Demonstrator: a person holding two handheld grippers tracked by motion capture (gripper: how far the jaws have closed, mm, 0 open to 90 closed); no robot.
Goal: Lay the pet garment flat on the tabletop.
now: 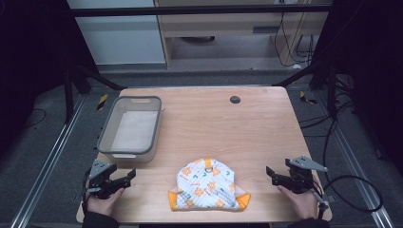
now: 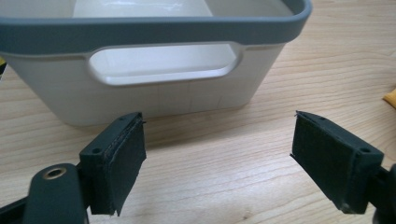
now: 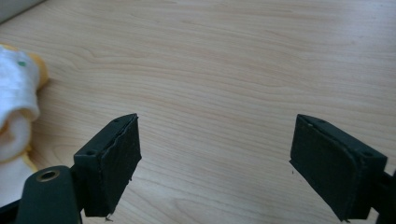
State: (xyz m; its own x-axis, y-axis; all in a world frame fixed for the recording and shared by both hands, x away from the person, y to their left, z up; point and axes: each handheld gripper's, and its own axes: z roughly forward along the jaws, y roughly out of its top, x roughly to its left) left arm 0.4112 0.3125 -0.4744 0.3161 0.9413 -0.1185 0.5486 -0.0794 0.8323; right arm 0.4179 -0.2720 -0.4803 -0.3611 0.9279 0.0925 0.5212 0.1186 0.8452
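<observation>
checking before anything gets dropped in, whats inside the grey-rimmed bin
The bin looks empty: its pale bare floor shows in the high view. The strip of floor just behind its near wall is hidden from that view.

High view overhead, facing forward — claw views low (close), sharing table (image 1: pixel 247 123).

No legible text or labels.

You are seeing the bin (image 2: pixel 154 88) running off the left gripper view's top and left edges, the cloth (image 3: pixel 16 116) off the right gripper view's left edge.
</observation>
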